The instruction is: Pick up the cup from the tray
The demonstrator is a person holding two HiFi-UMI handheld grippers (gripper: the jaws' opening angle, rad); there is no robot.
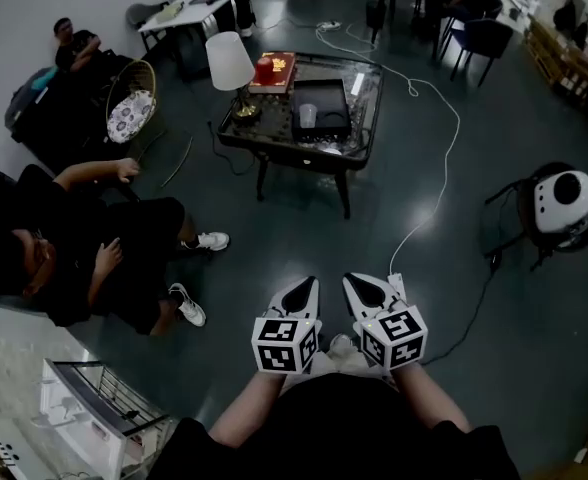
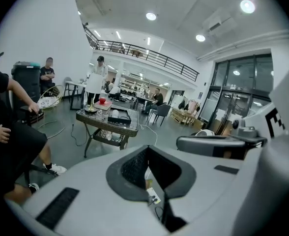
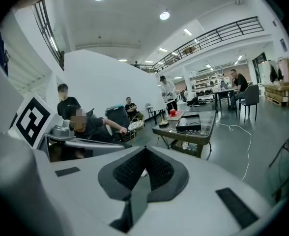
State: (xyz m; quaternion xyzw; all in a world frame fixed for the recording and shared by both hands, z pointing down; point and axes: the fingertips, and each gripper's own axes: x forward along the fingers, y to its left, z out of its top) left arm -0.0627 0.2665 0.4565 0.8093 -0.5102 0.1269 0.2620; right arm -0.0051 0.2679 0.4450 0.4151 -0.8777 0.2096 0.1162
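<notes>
Black tray [image 1: 330, 103] holds pale cup [image 1: 307, 116]; glass table [image 1: 367, 114] beneath.

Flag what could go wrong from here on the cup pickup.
1. A white cable lies on the floor between the person and the dark glass-topped table: trip or snag risk on approach.
2. The small translucent cup stands in the black tray near a white-shaded lamp; a wide reach might knock the lamp.
3. Left gripper and right gripper are shut; one must open first.
</notes>
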